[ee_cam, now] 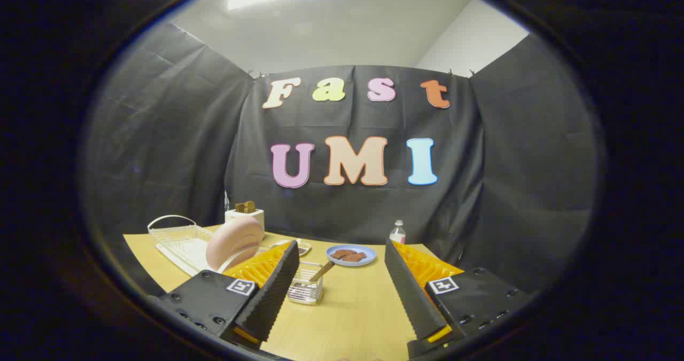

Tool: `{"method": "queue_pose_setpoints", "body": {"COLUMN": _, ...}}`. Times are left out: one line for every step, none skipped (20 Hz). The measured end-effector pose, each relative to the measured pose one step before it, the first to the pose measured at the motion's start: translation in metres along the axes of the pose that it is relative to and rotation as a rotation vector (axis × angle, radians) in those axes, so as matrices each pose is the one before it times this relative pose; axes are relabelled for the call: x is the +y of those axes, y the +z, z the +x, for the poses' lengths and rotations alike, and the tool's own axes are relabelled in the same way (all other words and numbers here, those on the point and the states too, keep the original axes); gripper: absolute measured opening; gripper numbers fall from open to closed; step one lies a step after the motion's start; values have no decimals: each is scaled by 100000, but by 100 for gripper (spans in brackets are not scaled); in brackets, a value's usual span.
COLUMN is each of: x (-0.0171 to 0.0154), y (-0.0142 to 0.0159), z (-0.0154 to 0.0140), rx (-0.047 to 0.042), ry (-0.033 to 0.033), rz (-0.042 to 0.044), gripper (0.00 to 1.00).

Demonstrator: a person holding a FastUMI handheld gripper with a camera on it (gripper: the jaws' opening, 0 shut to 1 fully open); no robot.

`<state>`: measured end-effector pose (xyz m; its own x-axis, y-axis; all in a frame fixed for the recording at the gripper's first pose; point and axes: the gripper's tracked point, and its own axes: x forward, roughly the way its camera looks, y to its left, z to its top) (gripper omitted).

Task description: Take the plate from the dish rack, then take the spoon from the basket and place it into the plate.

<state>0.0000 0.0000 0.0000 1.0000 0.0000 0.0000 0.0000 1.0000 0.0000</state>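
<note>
A pink plate (234,242) stands on edge in the white wire dish rack (176,238) on the wooden table, beyond and left of my left finger. A small wire basket (305,286) stands just ahead of my fingers, close to the left one, with a wooden-handled spoon (322,271) leaning out of it to the right. My gripper (342,267) is open above the table, nothing between its fingers.
A blue plate (351,255) with brown pieces lies further back on the table. A white toaster (245,215) with toast stands behind the rack, and a small bottle (397,232) at the back right. A small dish (302,248) lies behind the left finger.
</note>
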Motion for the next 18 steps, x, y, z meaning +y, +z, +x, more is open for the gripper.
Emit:
{"method": "queue_pose_setpoints", "body": {"x": 323, "y": 54, "z": -6, "rx": 177, "ry": 845, "rz": 231, "gripper": 100}}
{"method": "queue_pose_setpoints", "body": {"x": 324, "y": -90, "z": -38, "rx": 160, "ry": 913, "rz": 157, "gripper": 100}}
{"method": "queue_pose_setpoints", "body": {"x": 22, "y": -71, "z": -29, "rx": 233, "ry": 287, "rz": 14, "gripper": 100}}
{"method": "queue_pose_setpoints", "body": {"x": -41, "y": -30, "z": 52, "rx": 19, "ry": 43, "rz": -163, "gripper": 100}}
{"method": "queue_pose_setpoints", "body": {"x": 66, "y": 18, "z": -48, "rx": 43, "ry": 195, "rz": -188, "gripper": 100}}
{"method": "queue_pose_setpoints", "body": {"x": 63, "y": -158, "z": 94, "rx": 211, "ry": 160, "rz": 78, "gripper": 100}}
{"method": "queue_pose_setpoints", "body": {"x": -10, "y": -47, "z": -14, "rx": 315, "ry": 41, "rz": 413, "gripper": 100}}
{"method": "queue_pose_setpoints", "body": {"x": -44, "y": -171, "z": 69, "rx": 267, "ry": 141, "rz": 327, "gripper": 100}}
{"method": "queue_pose_setpoints", "body": {"x": 27, "y": 28, "z": -29, "rx": 158, "ry": 300, "rz": -89, "gripper": 100}}
{"method": "queue_pose_setpoints", "body": {"x": 37, "y": 13, "z": -51, "rx": -160, "ry": 277, "rz": -634, "gripper": 100}}
{"method": "queue_pose_setpoints", "body": {"x": -120, "y": 128, "z": -78, "rx": -297, "ry": -180, "rz": -706, "gripper": 100}}
{"method": "queue_pose_setpoints", "body": {"x": -167, "y": 80, "z": -115, "rx": -396, "ry": -388, "rz": -189, "gripper": 100}}
{"method": "queue_pose_setpoints", "body": {"x": -8, "y": 184, "z": -95, "rx": -264, "ry": -20, "rz": 255, "gripper": 100}}
{"method": "queue_pose_setpoints", "body": {"x": 92, "y": -33, "z": 24, "rx": -147, "ry": 419, "rz": 512, "gripper": 100}}
{"method": "queue_pose_setpoints", "body": {"x": 171, "y": 88, "z": -39, "rx": -103, "ry": 692, "rz": 568, "gripper": 100}}
{"method": "queue_pose_setpoints", "body": {"x": 36, "y": -74, "z": -42, "rx": -23, "ry": 534, "rz": 405, "gripper": 100}}
{"method": "queue_pose_setpoints", "body": {"x": -76, "y": 52, "z": -60, "rx": -63, "ry": 100, "rz": 43, "gripper": 100}}
{"method": "queue_pose_setpoints", "body": {"x": -136, "y": 36, "z": -42, "rx": -157, "ry": -338, "rz": -168, "gripper": 100}}
